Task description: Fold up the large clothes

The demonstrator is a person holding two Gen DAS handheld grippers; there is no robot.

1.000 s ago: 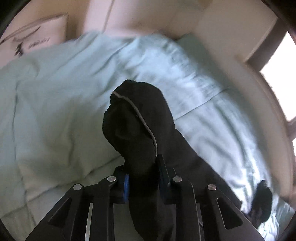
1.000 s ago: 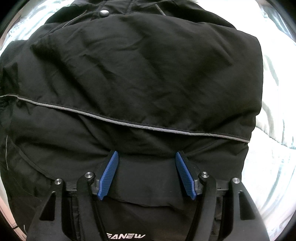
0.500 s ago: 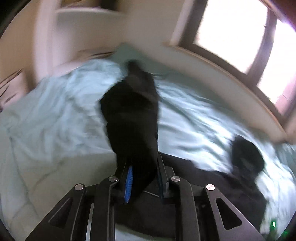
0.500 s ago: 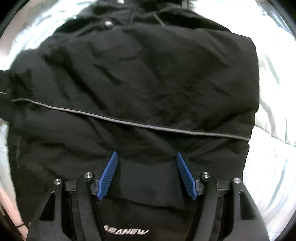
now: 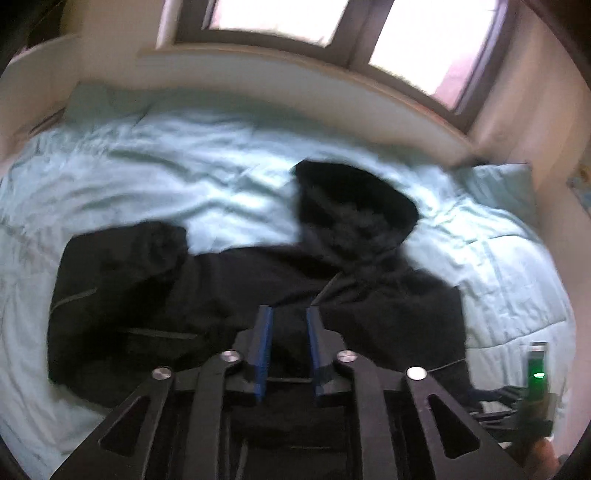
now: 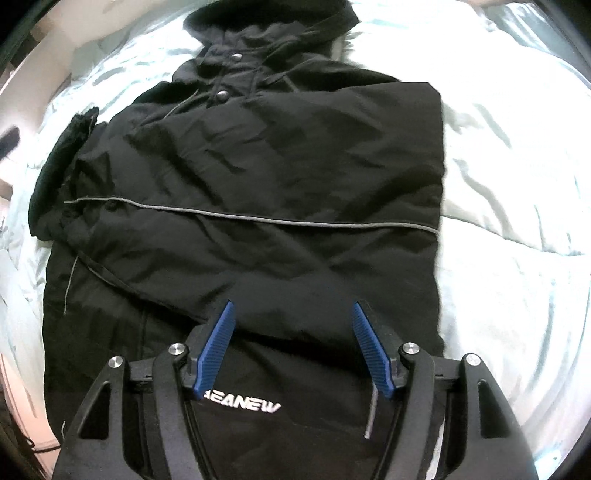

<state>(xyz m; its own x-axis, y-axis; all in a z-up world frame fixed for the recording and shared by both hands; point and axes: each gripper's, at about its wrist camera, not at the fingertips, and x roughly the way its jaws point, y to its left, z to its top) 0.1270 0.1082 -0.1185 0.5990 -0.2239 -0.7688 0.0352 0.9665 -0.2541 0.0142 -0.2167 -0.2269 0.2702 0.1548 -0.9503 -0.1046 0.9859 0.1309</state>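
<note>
Pale mint quilted bedspread (image 5: 207,177) covers the bed under a two-pane window (image 5: 332,22); black hooded nylon jacket with thin grey piping (image 6: 258,184) lies flat on the bedspread, right side folded in to a straight edge, hood (image 6: 273,22) at the far end, white brand lettering (image 6: 242,405) at the near hem; left gripper (image 5: 289,314) above the jacket's middle, blue-padded jaws narrowly apart, nothing between them; right gripper (image 6: 291,314) over the jacket's near hem, jaws spread wide, empty; small green-lit device (image 5: 537,367) just off the jacket's right edge
</note>
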